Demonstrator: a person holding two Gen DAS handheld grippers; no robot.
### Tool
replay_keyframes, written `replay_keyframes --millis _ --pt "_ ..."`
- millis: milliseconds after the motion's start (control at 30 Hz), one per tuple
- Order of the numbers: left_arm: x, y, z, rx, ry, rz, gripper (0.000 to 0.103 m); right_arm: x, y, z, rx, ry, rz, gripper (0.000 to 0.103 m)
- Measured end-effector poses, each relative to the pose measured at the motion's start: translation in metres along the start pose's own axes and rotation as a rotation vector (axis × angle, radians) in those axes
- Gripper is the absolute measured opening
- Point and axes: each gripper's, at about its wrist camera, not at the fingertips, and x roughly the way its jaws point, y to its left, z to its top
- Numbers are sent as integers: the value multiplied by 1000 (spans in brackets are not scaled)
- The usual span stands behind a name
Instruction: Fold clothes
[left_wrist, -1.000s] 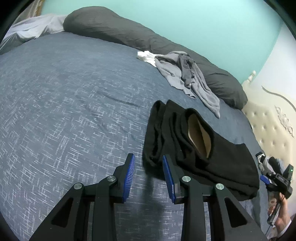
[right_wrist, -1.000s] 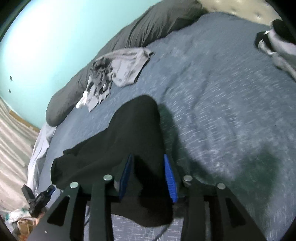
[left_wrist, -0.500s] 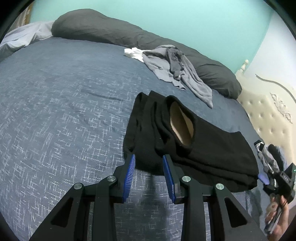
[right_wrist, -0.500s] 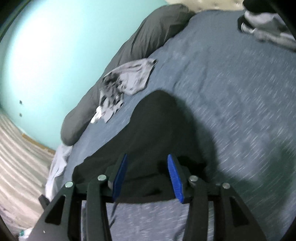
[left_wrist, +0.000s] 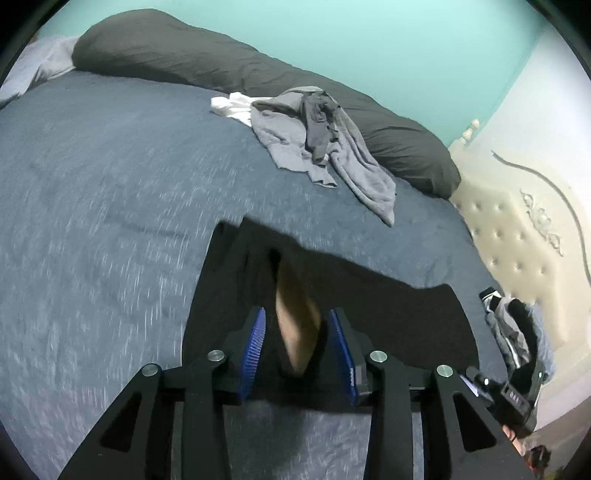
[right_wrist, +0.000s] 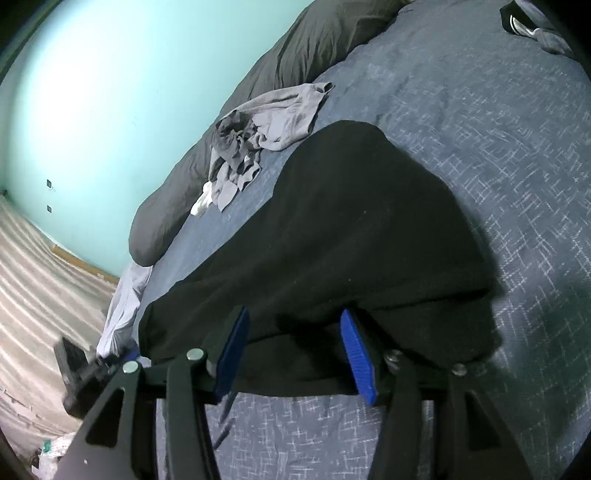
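Partly folded black garment (right_wrist: 354, 236), underside hidden

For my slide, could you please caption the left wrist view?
Left tongs opening astride folded black garment on blue bed.

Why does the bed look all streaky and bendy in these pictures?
Left wrist view: the blue bedspread is smeared into streaks, motion blur; the grey clothes pile stays sharper. Right wrist view: the bedspread weave looks crisp, with a dark shadow beside the black garment. Both: the fisheye lens curves the edges.
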Motion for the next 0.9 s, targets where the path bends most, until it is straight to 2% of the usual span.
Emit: replay_keyframes --millis 100,200,533,567,600,667,900 --pt "11 -10 20 21 38 15 41 1 -2 2 10 -3 20 53" --pt "28 -11 31 -1 98 17 42 2 -3 3 23 -11 34 53" --pt "70 8 39 -136 182 -20 40 5 -7 5 42 -10 58 53" --pt "72 8 39 -133 190 -23 35 5 -7 5 41 -11 58 53" --pt "74 8 39 -129 196 -25 18 5 -7 5 40 -11 59 53" --pt "73 5 37 -102 203 -19 4 5 -7 6 38 -10 61 53" --pt "44 -4 28 -51 211 -45 3 7 -7 6 37 -10 57 54"
